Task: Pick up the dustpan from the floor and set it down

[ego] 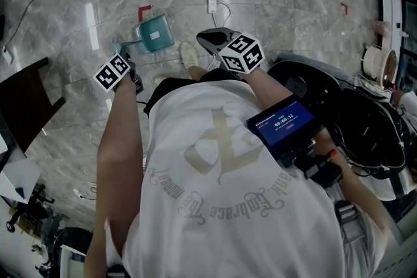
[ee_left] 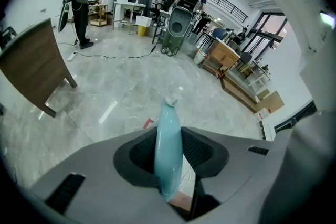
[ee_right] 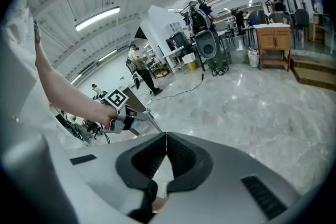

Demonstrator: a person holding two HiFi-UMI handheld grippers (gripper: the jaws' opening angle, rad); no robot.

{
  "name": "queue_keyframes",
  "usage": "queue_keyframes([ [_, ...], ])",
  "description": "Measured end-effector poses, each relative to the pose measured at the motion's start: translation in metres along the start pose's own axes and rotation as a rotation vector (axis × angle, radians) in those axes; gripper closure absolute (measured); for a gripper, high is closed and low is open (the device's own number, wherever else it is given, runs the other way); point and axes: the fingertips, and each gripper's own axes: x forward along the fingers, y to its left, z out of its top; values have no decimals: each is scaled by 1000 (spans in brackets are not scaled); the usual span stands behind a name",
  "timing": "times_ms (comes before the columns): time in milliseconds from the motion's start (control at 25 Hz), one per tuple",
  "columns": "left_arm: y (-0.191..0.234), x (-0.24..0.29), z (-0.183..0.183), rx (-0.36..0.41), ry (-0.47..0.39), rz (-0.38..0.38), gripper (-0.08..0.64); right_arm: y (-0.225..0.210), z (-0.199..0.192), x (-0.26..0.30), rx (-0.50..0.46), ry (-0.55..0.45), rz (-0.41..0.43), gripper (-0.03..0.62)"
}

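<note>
The teal dustpan [ego: 155, 33] is low over the marble floor ahead of my feet; I cannot tell whether it touches the floor. Its pale teal handle [ee_left: 168, 144] runs up between the pads of my left gripper [ee_left: 169, 131], which is shut on it. In the head view the left gripper [ego: 125, 52] is just left of the pan. My right gripper [ego: 203, 37] hovers to the pan's right, shut with nothing in it; its tips meet in the right gripper view [ee_right: 166, 136]. That view also shows the left gripper [ee_right: 126, 122] with the handle [ee_right: 152, 123].
A white power strip [ego: 212, 0] and red tape marks [ego: 144, 10] lie on the floor beyond the pan. A dark wooden board [ego: 26, 101] leans at the left. Black equipment [ego: 365, 127] crowds the right. A person [ee_left: 83, 2] stands far off, with cables on the floor.
</note>
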Motion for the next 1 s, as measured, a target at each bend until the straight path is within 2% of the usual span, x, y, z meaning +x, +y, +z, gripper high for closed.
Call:
queue_keyframes([
  [280,5,0,3,-10,2,7,425,3,5,2,2,-5,5,575],
  [520,5,0,4,-17,10,-31,334,-3,8,-1,19,-15,-9,575],
  [640,19,-11,3,-6,-15,-31,302,8,4,1,16,-27,-17,575],
  [760,30,-24,3,0,-65,-65,281,23,-5,5,6,-39,-24,575],
  [1000,17,-35,27,27,-85,-71,272,12,13,5,15,-46,4,575],
])
